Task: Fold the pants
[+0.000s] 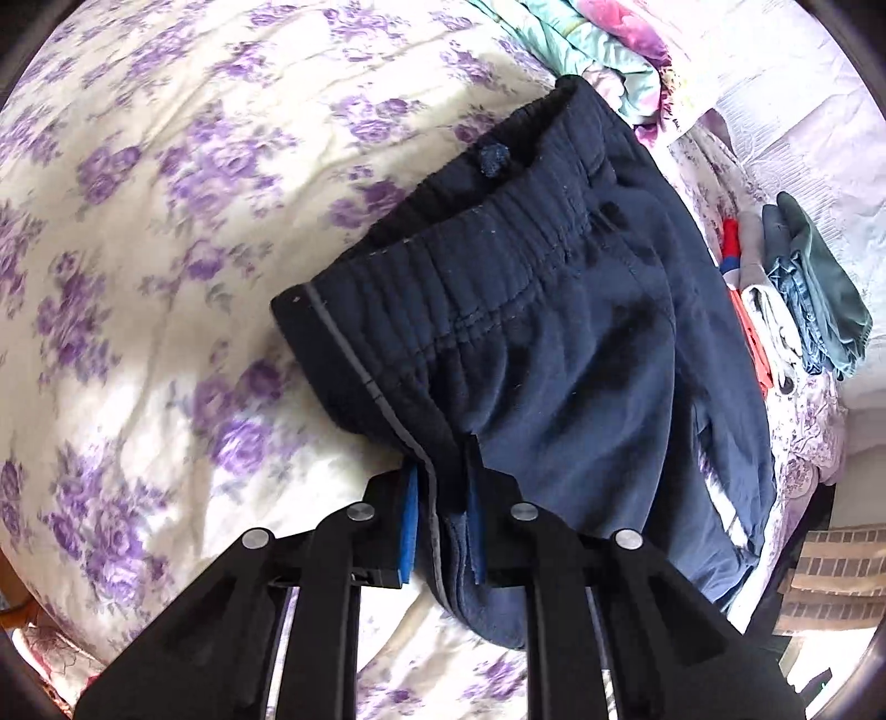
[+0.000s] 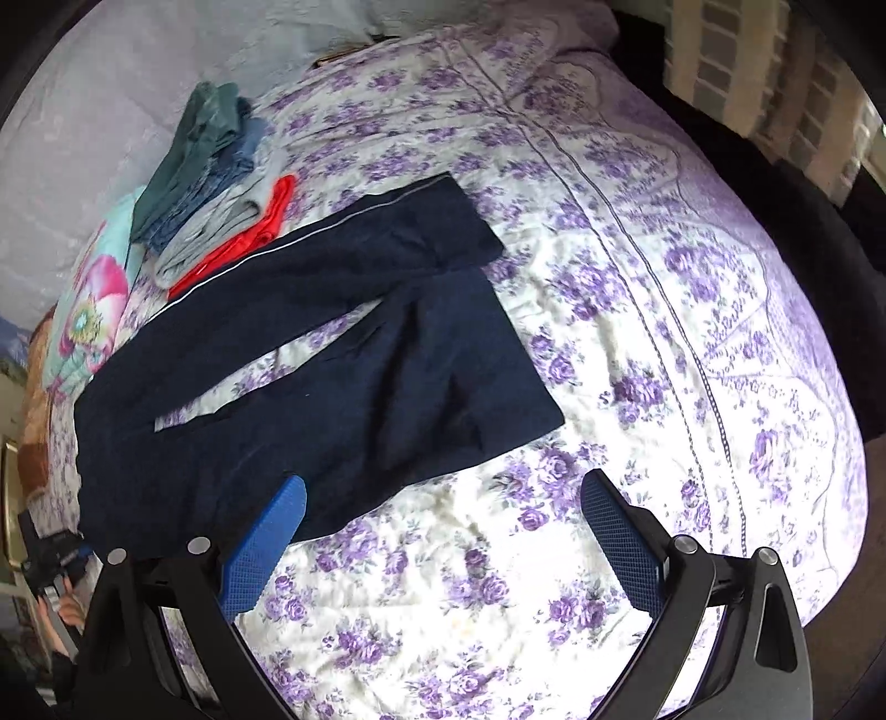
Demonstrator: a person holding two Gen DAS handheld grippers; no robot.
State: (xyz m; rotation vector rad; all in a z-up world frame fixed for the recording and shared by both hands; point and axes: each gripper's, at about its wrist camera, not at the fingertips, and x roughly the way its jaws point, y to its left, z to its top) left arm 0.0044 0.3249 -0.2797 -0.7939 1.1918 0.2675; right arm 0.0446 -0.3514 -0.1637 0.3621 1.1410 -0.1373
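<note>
Navy blue pants with an elastic waistband and a grey side stripe lie on the floral bedspread. My left gripper is shut on the pants' side seam just below the waistband, with cloth bunched between its blue pads. In the right wrist view the pants lie spread flat with both legs reaching away and a strip of bedspread showing between them. My right gripper is open and empty, hovering over the near edge of the pants, its left fingertip above the cloth.
A stack of folded clothes in green, blue, grey and red lies beside the pants; it also shows in the left wrist view. A flowered quilt is bunched nearby. The bed's edge drops off at the right.
</note>
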